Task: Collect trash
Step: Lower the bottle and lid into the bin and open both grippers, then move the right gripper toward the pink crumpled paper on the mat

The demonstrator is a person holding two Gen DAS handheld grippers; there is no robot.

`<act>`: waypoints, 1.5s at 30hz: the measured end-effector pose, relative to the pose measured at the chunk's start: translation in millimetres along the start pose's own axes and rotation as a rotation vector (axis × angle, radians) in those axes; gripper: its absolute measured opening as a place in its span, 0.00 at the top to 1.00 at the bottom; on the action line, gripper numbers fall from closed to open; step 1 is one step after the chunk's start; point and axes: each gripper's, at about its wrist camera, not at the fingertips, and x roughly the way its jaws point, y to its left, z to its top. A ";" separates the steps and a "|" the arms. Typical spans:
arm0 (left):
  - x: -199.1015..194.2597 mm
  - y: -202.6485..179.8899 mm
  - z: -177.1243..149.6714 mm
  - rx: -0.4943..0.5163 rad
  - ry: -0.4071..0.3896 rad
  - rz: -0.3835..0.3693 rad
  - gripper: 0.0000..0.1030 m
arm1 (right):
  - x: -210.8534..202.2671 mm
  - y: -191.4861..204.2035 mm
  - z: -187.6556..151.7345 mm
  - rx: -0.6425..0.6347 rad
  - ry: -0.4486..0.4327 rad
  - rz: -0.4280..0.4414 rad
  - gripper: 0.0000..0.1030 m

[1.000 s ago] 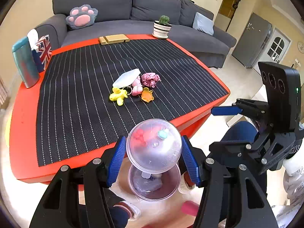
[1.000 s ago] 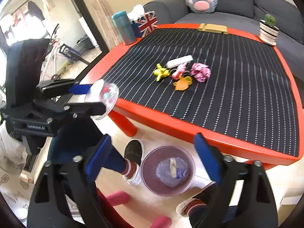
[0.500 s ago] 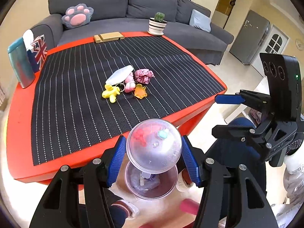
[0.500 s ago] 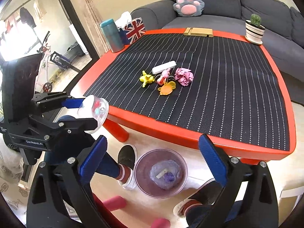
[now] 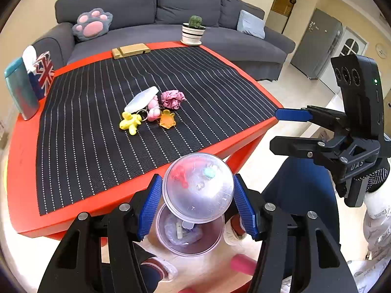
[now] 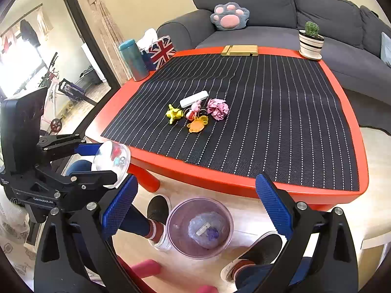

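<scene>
Living room: red table [image 6: 244,183] with a black striped mat [image 6: 256,112], grey sofa [image 5: 171,7] behind it. Table is the landmark.

Left gripper [image 5: 198,202]: partly closed, blue pads pressing both sides of a clear plastic dome [image 5: 198,186] with small coloured bits inside, held off the table's near edge, above the floor.

Right gripper [image 6: 195,207]: jaws at full spread, nothing between them, off the table's near edge.

Trash bin [image 6: 176,224]: clear purple tub on the floor just in front of the table's near edge, between the person's shoes, directly under the dome in the left view; wadded wrap and a white scrap inside.

On the table, mid-mat: crumpled pink paper [image 6: 218,108], white case [image 6: 193,99], yellow toy [image 6: 174,114], orange toy [image 6: 197,124], pink keyring figure [image 6: 194,109]; clustered, touching or nearly.

Table far edge: cactus pot [image 6: 310,41], wooden block [image 6: 240,50]. Left corner: teal bottle [image 6: 133,59], Union Jack tissue box [image 6: 160,51].
</scene>
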 end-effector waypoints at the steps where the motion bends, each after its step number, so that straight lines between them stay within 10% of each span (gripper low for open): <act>1: 0.7 -1.0 0.4 0.004 -0.001 0.001 0.44 | -0.7 -0.8 0.0 0.002 -0.002 -0.001 0.07; 3: 0.9 -1.5 0.4 0.000 -0.004 0.000 0.43 | -1.5 -2.2 -0.2 0.005 -0.004 -0.001 0.07; 6: -0.3 1.3 0.2 -0.028 -0.032 -0.006 0.12 | -2.4 -2.9 0.0 0.008 -0.007 -0.001 0.07; 45: -10.5 37.1 3.0 -0.146 -0.085 0.042 0.08 | 5.9 6.1 15.2 -0.031 0.001 0.002 0.07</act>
